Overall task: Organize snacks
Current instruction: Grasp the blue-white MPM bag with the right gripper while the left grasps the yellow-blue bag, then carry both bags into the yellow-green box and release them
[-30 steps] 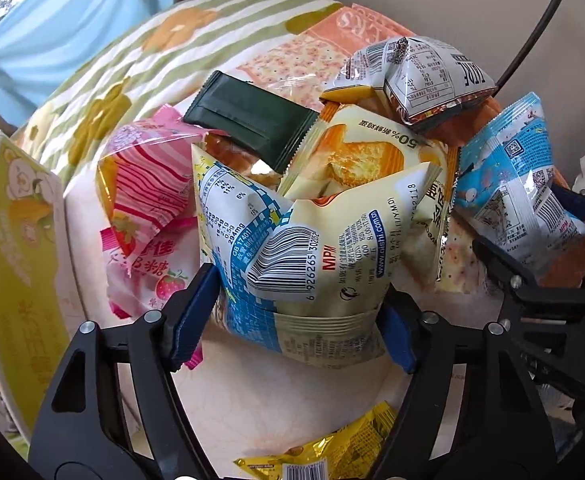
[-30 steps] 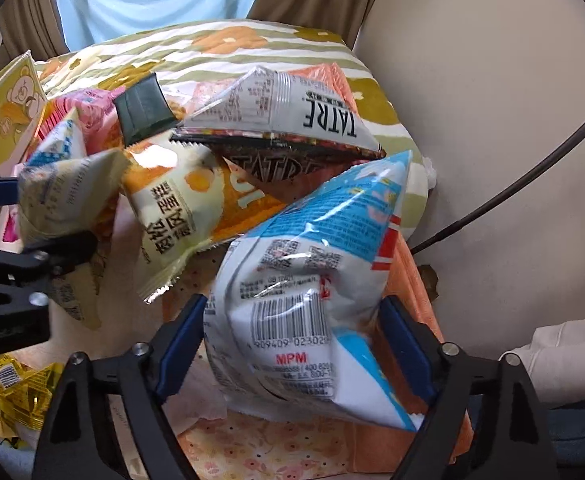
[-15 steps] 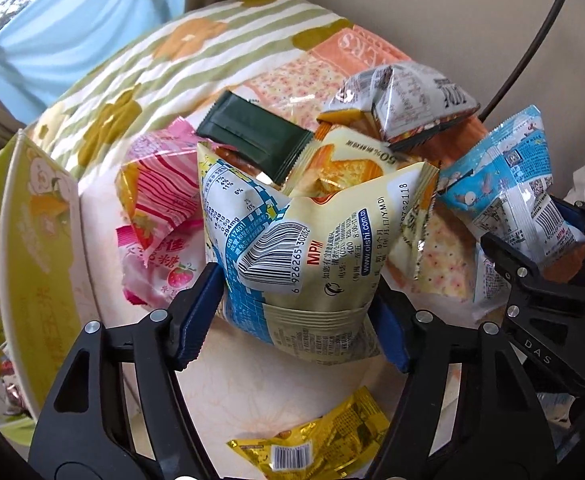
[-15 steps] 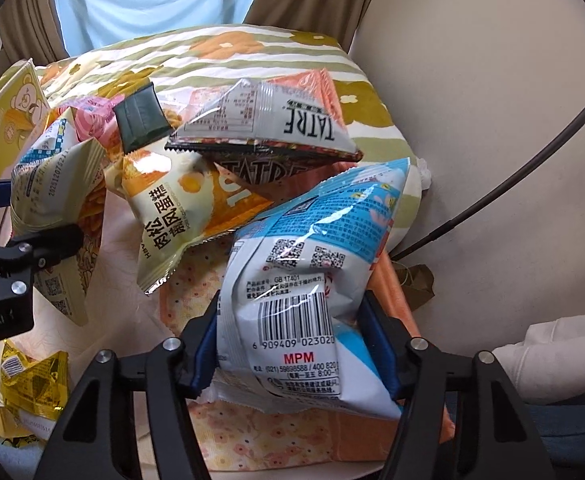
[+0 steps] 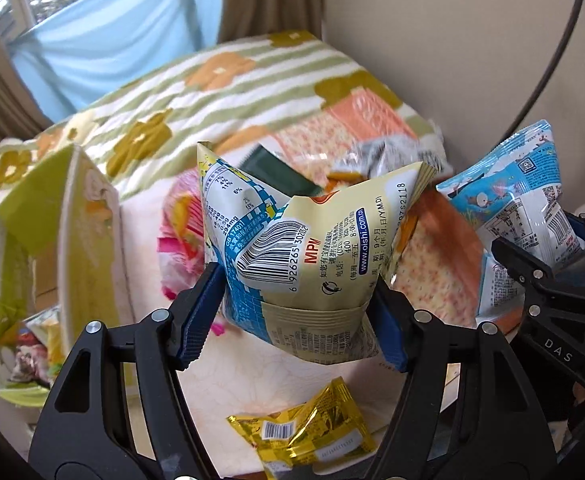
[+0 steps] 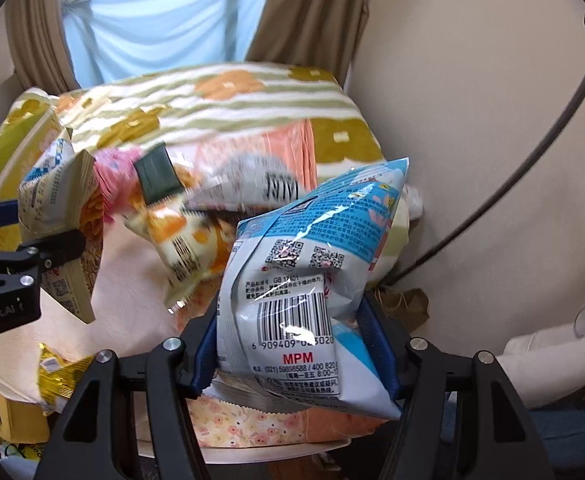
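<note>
My left gripper (image 5: 296, 312) is shut on a cream and blue snack bag (image 5: 312, 248) and holds it above the table. My right gripper (image 6: 296, 344) is shut on a light blue and white snack bag (image 6: 304, 280), also lifted; that bag shows at the right of the left wrist view (image 5: 520, 208). The left gripper's cream bag shows at the left of the right wrist view (image 6: 56, 208). Still on the table are a pink bag (image 5: 180, 232), a dark green packet (image 6: 156, 174), an orange and cream bag (image 6: 180, 240), a grey bag (image 6: 252, 184) and a gold packet (image 5: 308, 432).
An open yellow-green carton (image 5: 52, 248) stands at the left with snacks inside. A striped flower-patterned blanket (image 5: 212, 88) covers the bed behind the table. A beige wall (image 6: 472, 120) and a black cable (image 6: 532, 160) are at the right. Curtains hang at the back.
Both grippers have lifted and pulled back with their bags; the snack pile now lies lower and farther away. The right gripper closed tighter on the blue bag.
</note>
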`<act>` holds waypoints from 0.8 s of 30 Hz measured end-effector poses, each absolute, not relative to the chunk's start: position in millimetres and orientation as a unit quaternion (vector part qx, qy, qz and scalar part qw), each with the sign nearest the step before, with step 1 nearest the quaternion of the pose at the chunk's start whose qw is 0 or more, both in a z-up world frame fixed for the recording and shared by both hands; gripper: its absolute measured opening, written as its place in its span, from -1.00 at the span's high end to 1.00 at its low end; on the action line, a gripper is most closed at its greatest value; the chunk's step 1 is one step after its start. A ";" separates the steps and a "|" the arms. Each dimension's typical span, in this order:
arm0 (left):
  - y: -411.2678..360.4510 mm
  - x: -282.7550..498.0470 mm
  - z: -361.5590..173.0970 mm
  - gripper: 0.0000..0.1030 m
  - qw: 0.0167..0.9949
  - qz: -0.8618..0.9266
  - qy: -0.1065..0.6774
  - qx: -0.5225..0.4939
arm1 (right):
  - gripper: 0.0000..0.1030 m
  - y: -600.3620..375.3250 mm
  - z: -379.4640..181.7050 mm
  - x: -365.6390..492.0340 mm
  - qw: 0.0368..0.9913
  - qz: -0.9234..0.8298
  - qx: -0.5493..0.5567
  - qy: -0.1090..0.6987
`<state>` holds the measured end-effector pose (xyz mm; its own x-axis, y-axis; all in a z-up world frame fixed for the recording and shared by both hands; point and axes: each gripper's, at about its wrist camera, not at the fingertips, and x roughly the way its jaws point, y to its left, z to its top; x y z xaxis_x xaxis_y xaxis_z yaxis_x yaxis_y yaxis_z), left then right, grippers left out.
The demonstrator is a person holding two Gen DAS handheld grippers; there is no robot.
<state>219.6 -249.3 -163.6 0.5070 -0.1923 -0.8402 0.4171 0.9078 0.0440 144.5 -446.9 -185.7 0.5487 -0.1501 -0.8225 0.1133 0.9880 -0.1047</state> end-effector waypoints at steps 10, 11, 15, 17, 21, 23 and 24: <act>-162.1 227.2 -96.1 -0.28 0.904 -0.110 0.409 0.061 | -0.14 -391.6 -125.3 176.6 0.915 0.026 -0.037 0.402; -149.3 230.7 -91.8 -0.28 0.905 -0.105 0.408 0.054 | -0.14 -382.7 -121.4 179.9 0.915 0.039 -0.039 0.399; -91.4 246.6 -79.9 -0.28 0.912 -0.080 0.400 0.038 | -0.14 -329.4 -102.6 198.8 0.918 0.092 -0.041 0.383; -60.1 257.4 -78.3 -0.28 0.911 -0.071 0.404 0.032 | -0.14 -304.2 -96.4 209.1 0.918 0.111 -0.038 0.378; -4.1 278.2 -83.5 -0.28 0.907 -0.055 0.415 0.034 | -0.15 -242.8 -90.0 232.9 0.913 0.150 -0.029 0.379; 25.3 289.5 -89.6 -0.28 0.903 -0.054 0.425 0.030 | -0.15 -214.8 -90.3 243.9 0.908 0.164 -0.020 0.385; 35.1 293.9 -94.4 -0.28 0.900 -0.055 0.432 0.030 | -0.15 -204.1 -92.0 248.2 0.906 0.167 -0.019 0.388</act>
